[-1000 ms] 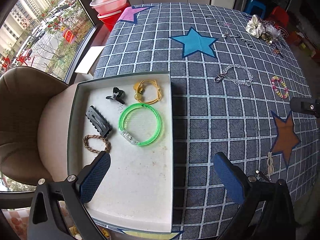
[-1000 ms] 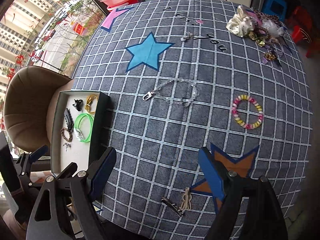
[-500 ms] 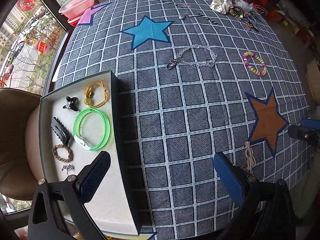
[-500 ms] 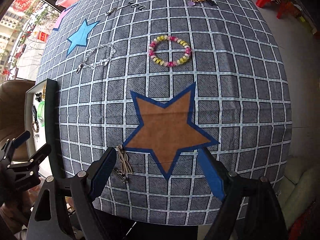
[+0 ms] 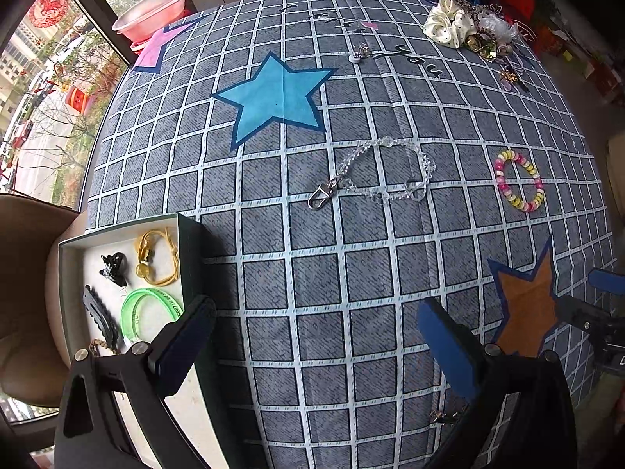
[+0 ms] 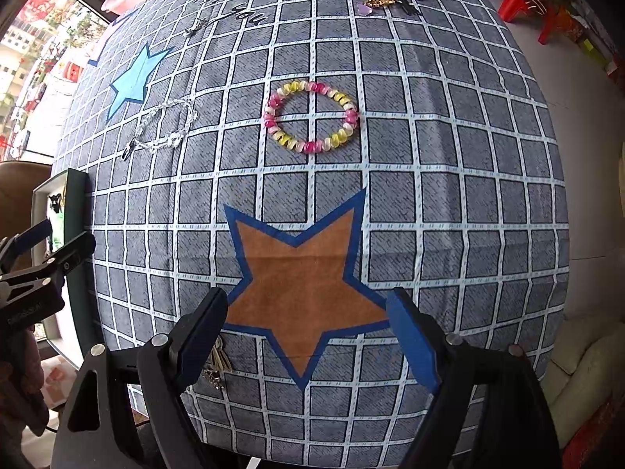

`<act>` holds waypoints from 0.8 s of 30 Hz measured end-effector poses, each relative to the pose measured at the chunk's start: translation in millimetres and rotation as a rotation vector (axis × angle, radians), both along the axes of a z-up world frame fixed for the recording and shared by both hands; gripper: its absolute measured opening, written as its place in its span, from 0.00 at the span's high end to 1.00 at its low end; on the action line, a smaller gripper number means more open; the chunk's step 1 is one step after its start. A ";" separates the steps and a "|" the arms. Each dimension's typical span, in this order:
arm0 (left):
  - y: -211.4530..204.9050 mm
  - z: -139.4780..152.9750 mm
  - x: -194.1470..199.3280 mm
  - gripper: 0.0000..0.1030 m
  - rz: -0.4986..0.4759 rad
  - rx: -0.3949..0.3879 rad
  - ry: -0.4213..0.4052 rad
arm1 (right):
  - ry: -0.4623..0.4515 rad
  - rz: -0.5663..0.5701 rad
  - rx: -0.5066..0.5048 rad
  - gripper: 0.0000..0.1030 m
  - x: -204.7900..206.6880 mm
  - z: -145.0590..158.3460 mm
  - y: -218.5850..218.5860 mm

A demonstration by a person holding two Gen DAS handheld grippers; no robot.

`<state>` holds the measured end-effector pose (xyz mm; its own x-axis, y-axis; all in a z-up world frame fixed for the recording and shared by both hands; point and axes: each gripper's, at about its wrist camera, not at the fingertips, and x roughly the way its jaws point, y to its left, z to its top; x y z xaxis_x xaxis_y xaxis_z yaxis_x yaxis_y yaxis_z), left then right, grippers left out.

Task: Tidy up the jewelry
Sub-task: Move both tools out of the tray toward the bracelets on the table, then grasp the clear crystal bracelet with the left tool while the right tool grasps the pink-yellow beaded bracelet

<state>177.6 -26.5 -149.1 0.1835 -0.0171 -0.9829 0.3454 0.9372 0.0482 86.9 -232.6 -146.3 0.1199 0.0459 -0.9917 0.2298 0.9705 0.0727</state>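
Note:
A shallow white tray [image 5: 74, 242] at the table's left edge holds a green bangle [image 5: 146, 314], a yellow cord bracelet [image 5: 156, 258], a black claw clip [image 5: 113, 267] and a black hair clip [image 5: 99, 316]. A clear crystal chain [image 5: 381, 174] and a pink-yellow bead bracelet [image 5: 517, 185] lie on the checked cloth. My left gripper [image 5: 312, 336] is open and empty above the cloth beside the tray. My right gripper [image 6: 308, 336] is open and empty over the brown star [image 6: 300, 273], with the bead bracelet [image 6: 310, 117] beyond it. A small gold charm [image 6: 218, 363] lies by its left finger.
A pile of scrunchies and trinkets [image 5: 468, 31] sits at the far right of the table. A small silver piece [image 5: 361, 52] lies near the lettering. A pink basin [image 5: 152, 11] stands beyond the far left corner. A brown chair [image 5: 23, 293] is beside the tray.
My left gripper has swung right, away from the tray and over the cloth. My right gripper has moved right and forward over the brown star, closer to the bead bracelet. Both stay open.

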 end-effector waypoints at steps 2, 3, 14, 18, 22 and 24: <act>-4.7 -3.1 10.6 0.00 0.011 0.001 -0.004 | -0.010 0.009 -0.016 0.17 11.2 -0.9 -2.6; -6.8 -5.1 16.1 0.00 0.018 0.000 -0.005 | -0.018 0.006 -0.020 0.17 17.2 -0.8 -5.0; -33.6 -35.0 64.5 0.06 0.016 0.029 -0.014 | -0.043 -0.040 -0.058 0.17 78.2 -10.2 -44.3; -42.4 -45.3 74.1 0.06 0.000 0.033 -0.016 | -0.035 -0.017 -0.074 0.18 96.7 -18.6 -53.6; -48.6 -52.3 78.8 0.06 -0.008 0.032 -0.015 | -0.032 0.003 -0.086 0.25 100.2 -24.7 -64.0; -49.9 -53.5 79.0 0.13 -0.008 0.012 -0.011 | -0.034 0.010 -0.091 0.28 102.9 -27.4 -69.7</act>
